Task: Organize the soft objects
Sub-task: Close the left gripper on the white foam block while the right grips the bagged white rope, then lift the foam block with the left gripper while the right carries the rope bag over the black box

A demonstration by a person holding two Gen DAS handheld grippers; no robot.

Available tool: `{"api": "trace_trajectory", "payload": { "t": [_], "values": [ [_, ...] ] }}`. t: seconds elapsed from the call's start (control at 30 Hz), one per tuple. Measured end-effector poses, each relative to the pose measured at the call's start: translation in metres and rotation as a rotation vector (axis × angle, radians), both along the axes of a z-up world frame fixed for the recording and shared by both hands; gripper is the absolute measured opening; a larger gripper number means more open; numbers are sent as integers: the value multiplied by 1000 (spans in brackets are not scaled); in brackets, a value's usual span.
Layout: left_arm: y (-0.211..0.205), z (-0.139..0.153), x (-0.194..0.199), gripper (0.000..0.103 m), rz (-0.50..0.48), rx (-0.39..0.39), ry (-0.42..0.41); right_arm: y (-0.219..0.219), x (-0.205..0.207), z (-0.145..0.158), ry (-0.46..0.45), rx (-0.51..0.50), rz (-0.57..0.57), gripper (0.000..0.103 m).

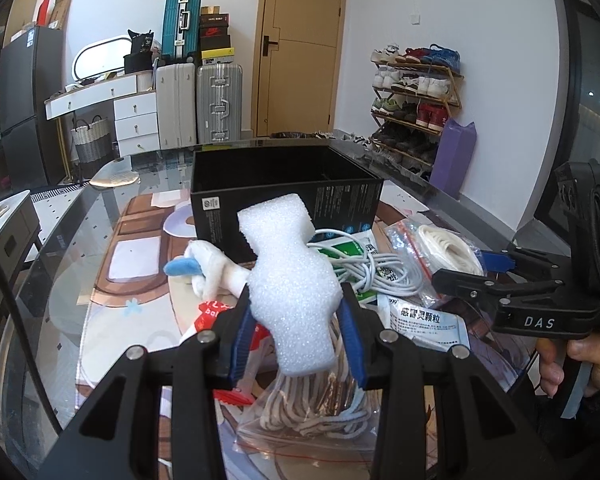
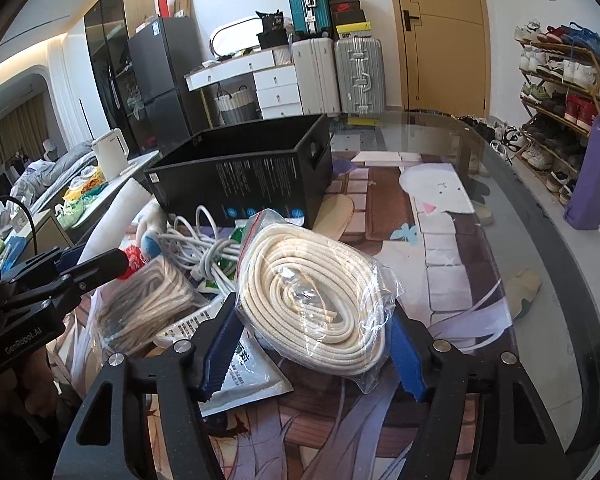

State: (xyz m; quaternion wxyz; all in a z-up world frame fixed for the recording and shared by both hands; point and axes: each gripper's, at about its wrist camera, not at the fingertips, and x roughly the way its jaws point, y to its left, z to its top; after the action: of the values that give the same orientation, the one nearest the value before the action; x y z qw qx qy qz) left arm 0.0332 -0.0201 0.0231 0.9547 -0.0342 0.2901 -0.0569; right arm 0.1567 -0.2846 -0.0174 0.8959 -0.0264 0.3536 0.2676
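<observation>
Left wrist view: the left gripper [image 1: 296,332] has its fingers [image 1: 242,334] pinched on a white foam block [image 1: 292,280], squeezing its lower half into a waist, so the foam stands up between the blue pads with its square top leaning toward the far black box [image 1: 284,196]. The foam looks very light and springy; it dents under the grip, so a hold low and across the middle, as here, seems safe, though a hard squeeze could leave it creased. Under it lies a bagged brown cord [image 1: 320,404], and to the left a white plush [image 1: 208,264] rests on the worktop [image 1: 60,264].

In the right wrist view the right gripper [image 2: 312,348] has its fingers [image 2: 220,344] set round a coil of cream rope in a clear bag [image 2: 316,292]. The left pad meets the coil's edge; the right one touches loose plastic, and I cannot tell whether the rope itself is pressed there. The coil looks soft yet fairly firm and a bit heavier than the foam, and the film is slippery, so I judge it best to grip across the coil's full width and not by the bag's loose corner. A tangled white cable [image 2: 204,248] lies just beyond it, near the box, whose open top waits at the far side of the pile
</observation>
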Motion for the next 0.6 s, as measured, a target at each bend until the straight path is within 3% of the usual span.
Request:
{"api": "trace_trajectory", "payload": {
  "t": [0.6],
  "values": [
    [6, 26, 5, 38, 16, 15, -57, 8, -12, 49, -121, 43, 57, 69]
  ]
}}
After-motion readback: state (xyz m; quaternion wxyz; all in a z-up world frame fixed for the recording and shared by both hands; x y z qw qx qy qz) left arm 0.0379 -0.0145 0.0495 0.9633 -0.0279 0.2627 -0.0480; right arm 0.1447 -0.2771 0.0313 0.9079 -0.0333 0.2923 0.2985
